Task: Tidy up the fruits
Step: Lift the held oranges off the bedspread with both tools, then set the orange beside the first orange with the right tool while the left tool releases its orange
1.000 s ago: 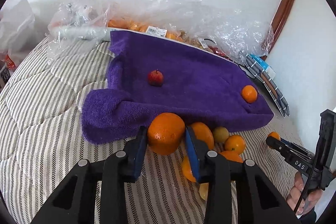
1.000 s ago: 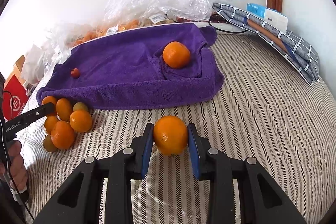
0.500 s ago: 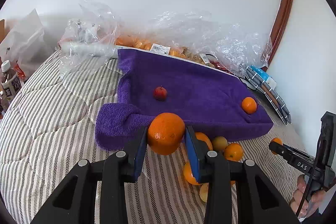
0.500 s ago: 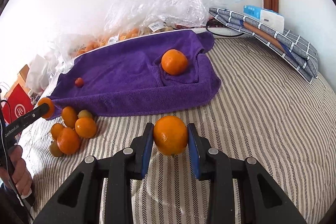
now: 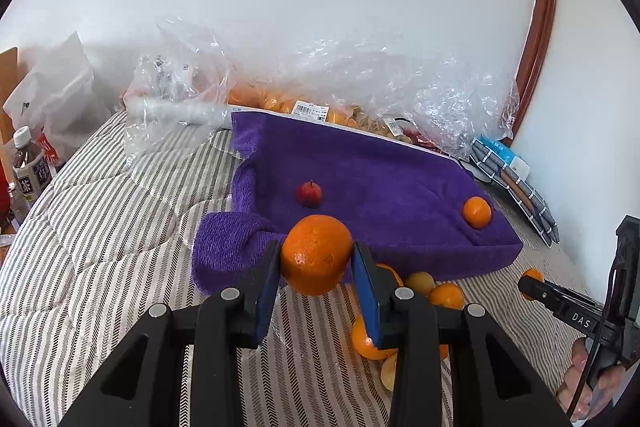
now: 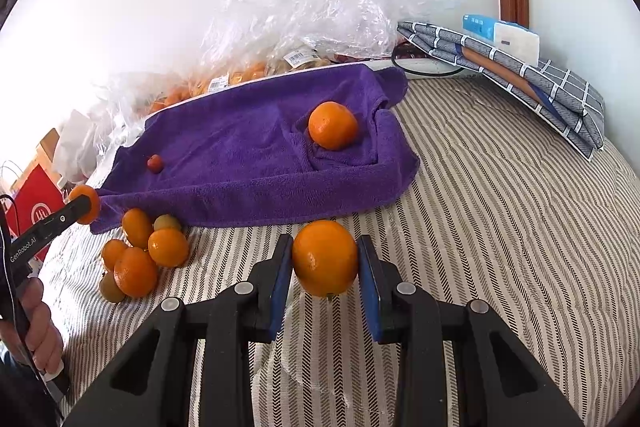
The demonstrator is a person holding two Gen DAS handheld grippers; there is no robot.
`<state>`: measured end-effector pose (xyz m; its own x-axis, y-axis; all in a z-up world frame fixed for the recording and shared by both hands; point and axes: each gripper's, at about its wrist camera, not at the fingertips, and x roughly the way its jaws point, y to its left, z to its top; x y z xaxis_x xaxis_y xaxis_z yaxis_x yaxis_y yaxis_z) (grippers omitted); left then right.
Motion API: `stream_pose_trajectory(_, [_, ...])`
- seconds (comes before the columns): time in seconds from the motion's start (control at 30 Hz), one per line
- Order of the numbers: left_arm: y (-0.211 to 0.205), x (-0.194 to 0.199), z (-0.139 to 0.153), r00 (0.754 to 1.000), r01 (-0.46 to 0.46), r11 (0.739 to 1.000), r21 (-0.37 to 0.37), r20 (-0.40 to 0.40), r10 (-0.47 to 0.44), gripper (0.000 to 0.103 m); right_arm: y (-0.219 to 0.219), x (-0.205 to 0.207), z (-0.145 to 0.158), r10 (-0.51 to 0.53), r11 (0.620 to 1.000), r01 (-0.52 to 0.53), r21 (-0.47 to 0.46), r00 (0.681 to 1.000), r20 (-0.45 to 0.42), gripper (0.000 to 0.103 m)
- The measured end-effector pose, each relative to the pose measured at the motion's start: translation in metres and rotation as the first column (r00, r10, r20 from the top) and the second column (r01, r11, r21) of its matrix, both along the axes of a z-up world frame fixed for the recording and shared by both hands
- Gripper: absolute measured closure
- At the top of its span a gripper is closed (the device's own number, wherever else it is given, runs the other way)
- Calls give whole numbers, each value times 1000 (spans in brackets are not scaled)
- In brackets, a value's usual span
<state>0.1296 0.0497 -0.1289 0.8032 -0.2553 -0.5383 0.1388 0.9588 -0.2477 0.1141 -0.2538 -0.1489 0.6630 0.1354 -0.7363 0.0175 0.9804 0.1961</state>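
Note:
My left gripper (image 5: 316,267) is shut on a large orange (image 5: 316,259), held above the striped bed near the front corner of the purple towel (image 5: 380,171). My right gripper (image 6: 325,263) is shut on another orange (image 6: 325,257) in front of the towel (image 6: 240,147). On the towel lie a small red apple (image 5: 309,193) and one orange (image 6: 333,125). A pile of several oranges and yellowish fruits (image 6: 140,255) sits on the bed by the towel's front edge.
Crumpled clear plastic bags (image 5: 360,87) with more fruit lie behind the towel against the wall. Folded checked cloth with a box (image 6: 520,67) lies at the back right. Bottles (image 5: 28,171) and a white bag stand at the left. The bedspread (image 6: 500,227) is striped.
The left gripper has tilted up and drawn back a little with its orange, so the towel looks farther off. The right gripper has stayed put with its orange.

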Motion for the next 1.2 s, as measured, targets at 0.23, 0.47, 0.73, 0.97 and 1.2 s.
stream_pose_trajectory(0.23, [2, 0, 1, 1000, -26, 1000, -2, 7, 26, 69, 1, 1, 0, 2, 1000, -2, 0, 1000, -3, 71])
stream_pose_trajectory(0.47, [3, -1, 1, 999, -43, 999, -4, 8, 43, 69, -1, 0, 1, -6, 1000, 6, 8, 1000, 4, 71])
stream_pose_trajectory(0.73, [5, 1, 1, 998, -55, 998, -10, 6, 55, 69, -2, -1, 3, -12, 1000, 11, 16, 1000, 14, 71])
stream_pose_trajectory(0.97, [8, 0, 2, 997, -81, 997, -12, 18, 81, 69, -4, -5, 5, -33, 999, 32, 26, 999, 34, 71])
stream_pose_trajectory(1.2, [10, 1, 2, 995, -97, 995, -11, 17, 97, 69, -3, -1, 6, -19, 999, 18, 26, 999, 27, 71])
